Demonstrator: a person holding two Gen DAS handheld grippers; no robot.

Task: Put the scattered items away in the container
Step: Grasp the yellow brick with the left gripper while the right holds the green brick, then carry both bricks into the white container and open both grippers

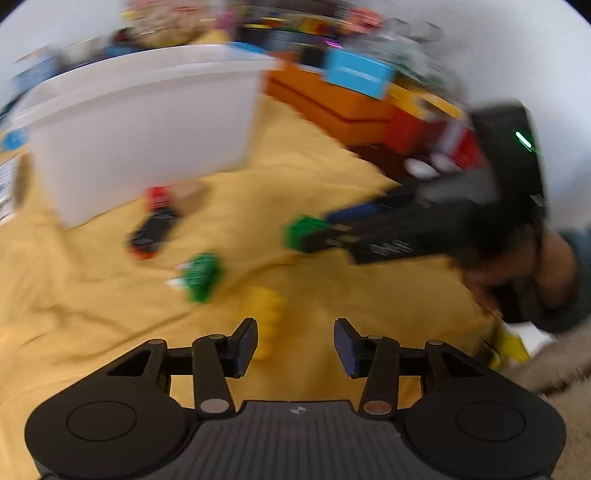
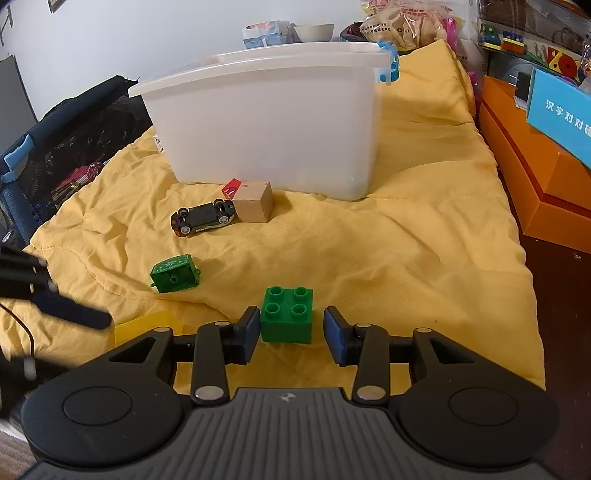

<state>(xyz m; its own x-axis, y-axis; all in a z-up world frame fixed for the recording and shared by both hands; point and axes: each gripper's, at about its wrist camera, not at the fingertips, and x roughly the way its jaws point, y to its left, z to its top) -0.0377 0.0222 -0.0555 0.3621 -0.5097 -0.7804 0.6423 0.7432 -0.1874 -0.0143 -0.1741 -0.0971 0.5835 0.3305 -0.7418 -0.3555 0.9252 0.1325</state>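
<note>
A white plastic container (image 2: 269,122) stands on a yellow blanket (image 2: 406,240). My right gripper (image 2: 291,334) is open around a green stud brick (image 2: 287,314), left pad touching it, right pad apart. A green toy chest (image 2: 174,274), a dark toy car (image 2: 203,218) on its side, a wooden cube (image 2: 254,201) and a red piece (image 2: 231,187) lie ahead. A yellow brick (image 2: 147,326) lies at the left. The left wrist view is blurred: my left gripper (image 1: 295,345) is open and empty just before the yellow brick (image 1: 267,317), with the right gripper (image 1: 332,230) at the green brick (image 1: 301,234).
Orange boxes (image 2: 535,177) and a blue card box (image 2: 561,114) stand at the right of the blanket. A dark mesh basket (image 2: 74,147) sits at the left. Bags and toy boxes (image 2: 406,26) crowd the back. The container (image 1: 147,125) is far left in the left wrist view.
</note>
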